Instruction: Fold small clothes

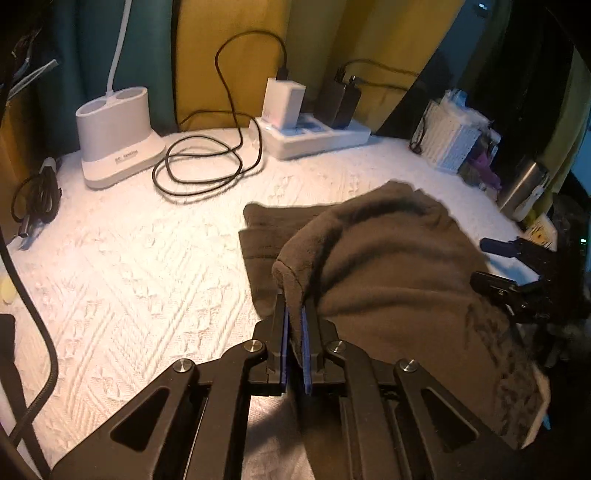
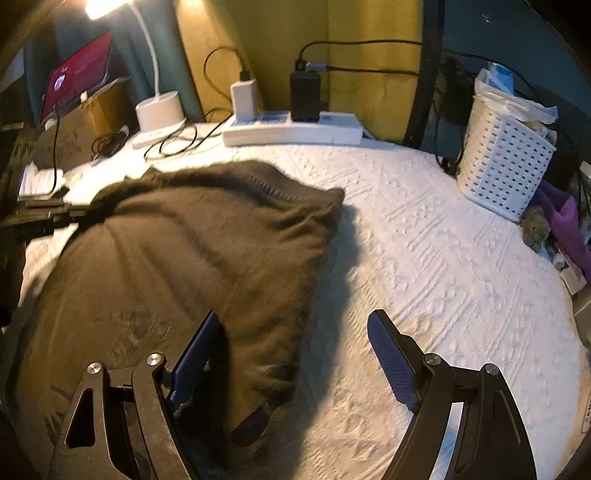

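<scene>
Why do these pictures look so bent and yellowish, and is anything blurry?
Both views are fisheye, so the white cover bulges and the corners go black. Right wrist view: a lamp glares at top left, giving warm light, and the dark cloth casts a shadow to its right; its edges look smeared. Left wrist view: the cloth's upper edge is blurred, while the cable looks sharper.
</scene>
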